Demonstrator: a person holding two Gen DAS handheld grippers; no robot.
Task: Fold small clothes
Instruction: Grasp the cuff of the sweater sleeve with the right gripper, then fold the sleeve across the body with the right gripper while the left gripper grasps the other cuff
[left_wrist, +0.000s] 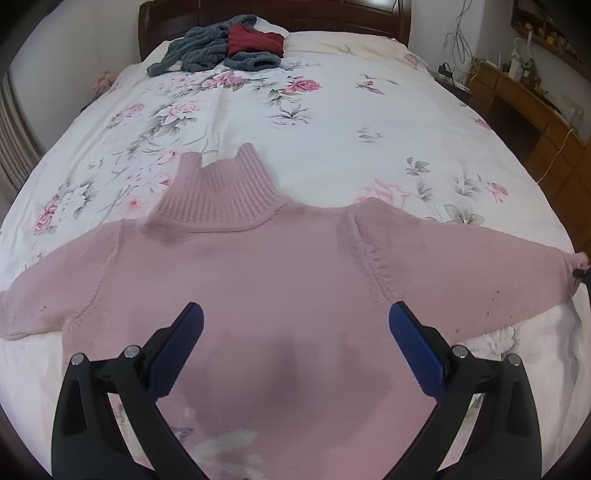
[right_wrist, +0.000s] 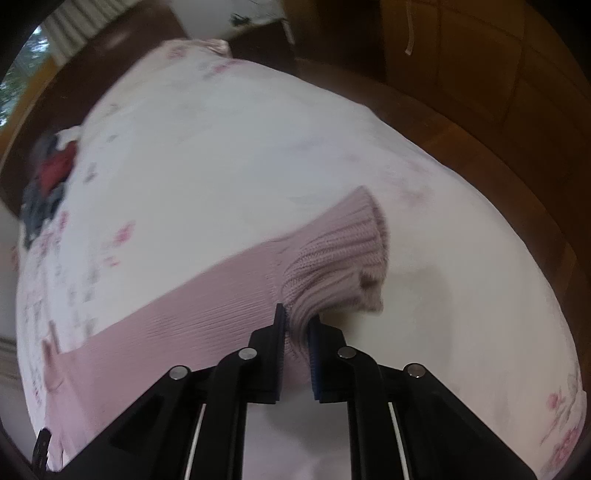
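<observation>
Pink sweater (left_wrist: 258, 266) lies flat on the bed (left_wrist: 332, 110), collar pointing toward the headboard, both sleeves spread out to the sides. No fold made yet as far as I can see, so my read is that this is the first step: first sleeve fold.

Right gripper (right_wrist: 297, 321): jaws nearly together, clamped on the sleeve edge just behind the ribbed cuff (right_wrist: 340, 251). The cuff fans out past the fingertips. The view is motion-blurred, so whether the cuff is lifted off the bed or only bunched up, can't tell. In the left wrist view that same sleeve end sits at the far right edge, drawn out straight.

Left gripper (left_wrist: 295, 314): jaws wide apart, holding nothing, hanging over the lower middle of the sweater body. Its shadow falls on the knit below.

Next move, as I judge it: carry the pinched sleeve up and across onto the chest, lay it flat, release. The left gripper should pin the body or shoulder seam so the knit doesn't drag. Then the same for the other sleeve.

Risks: the grip holds only a thin edge of the knit and could slip; the sleeve may twist on the way over.

A heap of grey and red clothes (left_wrist: 221, 48) sits near the headboard, well apart from the sweater.
</observation>
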